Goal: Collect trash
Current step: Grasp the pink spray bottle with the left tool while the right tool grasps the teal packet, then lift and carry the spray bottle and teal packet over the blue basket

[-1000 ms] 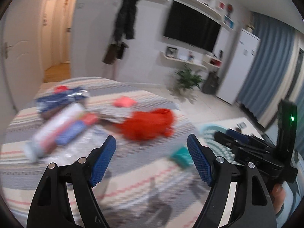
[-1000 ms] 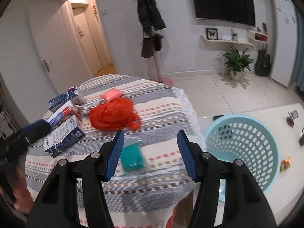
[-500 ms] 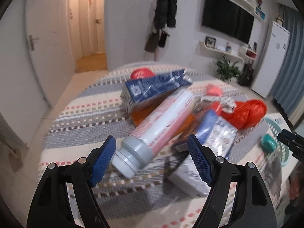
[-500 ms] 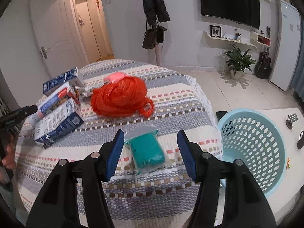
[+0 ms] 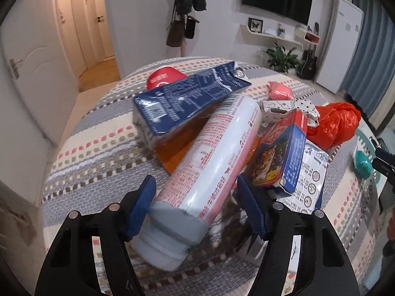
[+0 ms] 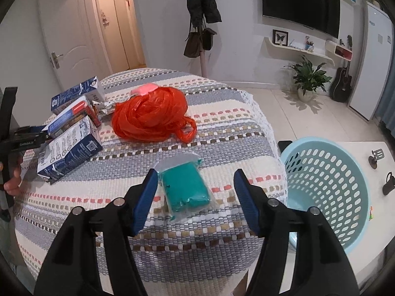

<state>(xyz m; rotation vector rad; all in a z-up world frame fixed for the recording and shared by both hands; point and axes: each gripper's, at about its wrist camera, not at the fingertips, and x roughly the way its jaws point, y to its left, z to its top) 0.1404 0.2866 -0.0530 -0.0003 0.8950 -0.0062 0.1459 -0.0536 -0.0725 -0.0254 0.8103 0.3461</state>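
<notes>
A pink-and-white bottle (image 5: pixel 212 167) with a grey cap lies on the round table among blue cartons (image 5: pixel 187 98), its cap end between the fingers of my open left gripper (image 5: pixel 197 207). A teal packet in clear wrap (image 6: pixel 185 187) lies on the striped cloth, between the fingers of my open right gripper (image 6: pixel 195 194). A crumpled red plastic bag (image 6: pixel 150 116) lies beyond it. The light-blue laundry-style basket (image 6: pixel 328 187) stands on the floor right of the table. The left gripper also shows at the left edge of the right wrist view (image 6: pixel 27 140).
A red-blue box (image 5: pixel 284 153), a white-blue carton (image 6: pixel 71 148), a pink packet (image 5: pixel 279 91) and a red lid (image 5: pixel 165 76) also lie on the table (image 6: pixel 222 128). A coat stand, potted plant and guitar stand by the far wall.
My left gripper swung left from the red bag to the pile and closed in around the bottle's cap end. My right gripper moved forward so the teal packet sits between its fingers.
</notes>
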